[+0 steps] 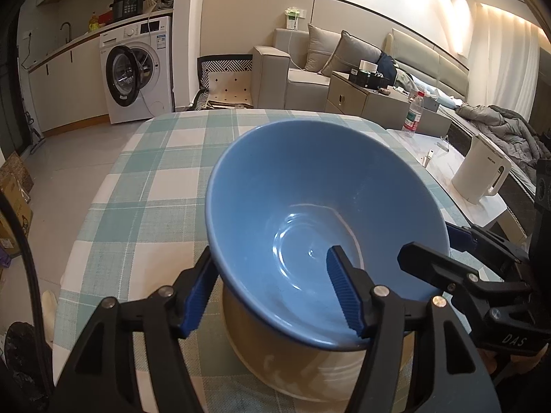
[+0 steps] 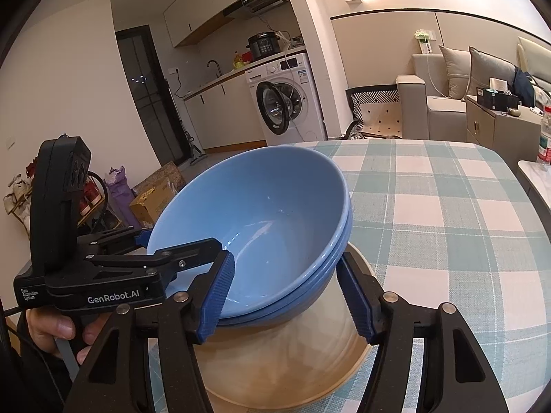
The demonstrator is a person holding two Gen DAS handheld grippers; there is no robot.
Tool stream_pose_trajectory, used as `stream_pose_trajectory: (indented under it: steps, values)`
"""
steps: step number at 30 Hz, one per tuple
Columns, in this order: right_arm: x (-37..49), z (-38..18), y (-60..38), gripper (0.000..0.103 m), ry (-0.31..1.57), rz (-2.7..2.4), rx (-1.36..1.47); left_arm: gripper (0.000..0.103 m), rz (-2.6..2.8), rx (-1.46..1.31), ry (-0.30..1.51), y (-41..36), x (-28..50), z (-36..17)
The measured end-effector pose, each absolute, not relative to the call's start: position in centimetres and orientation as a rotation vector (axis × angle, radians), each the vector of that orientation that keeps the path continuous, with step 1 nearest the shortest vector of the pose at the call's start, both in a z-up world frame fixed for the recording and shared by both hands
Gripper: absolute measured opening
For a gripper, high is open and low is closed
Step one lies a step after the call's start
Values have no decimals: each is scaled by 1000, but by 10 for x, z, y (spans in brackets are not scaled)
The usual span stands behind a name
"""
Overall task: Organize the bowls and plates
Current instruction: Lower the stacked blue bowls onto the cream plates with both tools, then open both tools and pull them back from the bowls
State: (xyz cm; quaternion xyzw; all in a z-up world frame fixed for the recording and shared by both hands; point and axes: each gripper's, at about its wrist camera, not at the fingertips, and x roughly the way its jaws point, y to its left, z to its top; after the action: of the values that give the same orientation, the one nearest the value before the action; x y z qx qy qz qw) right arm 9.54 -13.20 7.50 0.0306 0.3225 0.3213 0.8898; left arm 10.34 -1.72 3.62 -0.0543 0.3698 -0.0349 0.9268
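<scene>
A stack of blue bowls sits tilted on a cream plate on the green-checked table. My left gripper straddles the stack's near-left rim, one finger inside the top bowl and one outside. It stands open, the pads not pressing. My right gripper straddles the opposite rim the same way, also open. A hand holds the left gripper's handle.
A white kettle and a water bottle stand on a marble side table to the right. Beyond the table's far edge are a washing machine and a sofa. Boxes and shoes lie on the floor at left.
</scene>
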Motion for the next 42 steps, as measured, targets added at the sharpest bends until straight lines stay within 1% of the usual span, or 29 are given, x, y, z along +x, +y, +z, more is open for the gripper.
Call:
stream_pose_trajectory:
  steps: [1,3,5,8,11,12,16,17,19,20,21,25,39,42]
  values:
    - [94,76,-132,66,662,662,59,70,-75,-116,751,-17,102,37]
    - [92,78,-132,72,654,658,42,74,-71,-122,743,-15,101,38]
    - [90,79,-131,74,646,655,30,75,-63,-119,744,-15,101,39]
    - [90,80,-131,80,641,645,21,76,-58,-122,743,-13,100,38]
    - [90,81,-132,82,638,639,20,78,-62,-127,743,-9,99,37]
    - [90,81,-132,85,638,636,19,80,-60,-128,744,-8,99,37]
    - [91,82,-135,88,634,618,8,87,-45,-129,738,-3,97,37]
    - [90,82,-136,91,630,614,7,88,-48,-129,733,-2,95,37]
    - [89,84,-140,95,615,608,10,95,-53,-127,725,1,91,38]
    - [88,85,-142,100,604,605,15,96,-58,-124,720,1,89,39]
    - [87,86,-144,102,595,604,20,96,-64,-121,714,3,86,40]
    - [81,91,-153,102,555,616,33,103,-60,-99,686,6,77,45]
    - [46,92,-157,102,475,649,-49,103,-50,-45,543,12,43,50]
    - [42,89,-160,102,470,647,-56,103,-41,-38,483,13,34,50]
